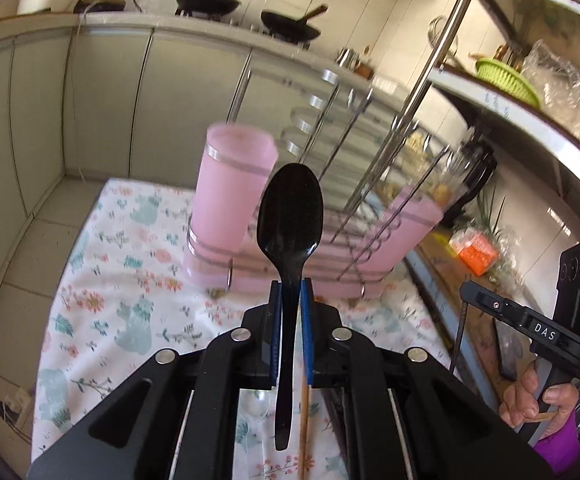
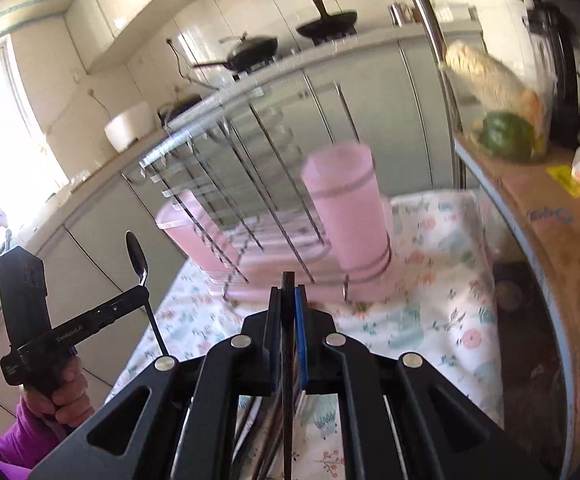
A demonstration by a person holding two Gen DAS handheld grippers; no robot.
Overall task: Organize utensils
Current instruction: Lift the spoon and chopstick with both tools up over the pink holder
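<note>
Above the floral surface (image 1: 90, 280), two pink cups (image 1: 226, 200) are sitting in a wire rack (image 1: 354, 240), contents unseen; left gripper (image 1: 290, 300) is clamping a black spoon (image 1: 290, 216), right gripper (image 2: 288, 300) is pinching a dark stick (image 2: 288, 280).

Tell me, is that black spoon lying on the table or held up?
Held up. The left gripper has its fingers shut on the black spoon, bowl upward, above the floral tablecloth.

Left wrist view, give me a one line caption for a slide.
Left gripper clamps a black spoon, bowl up, before a pink rack on a floral cloth.
</note>
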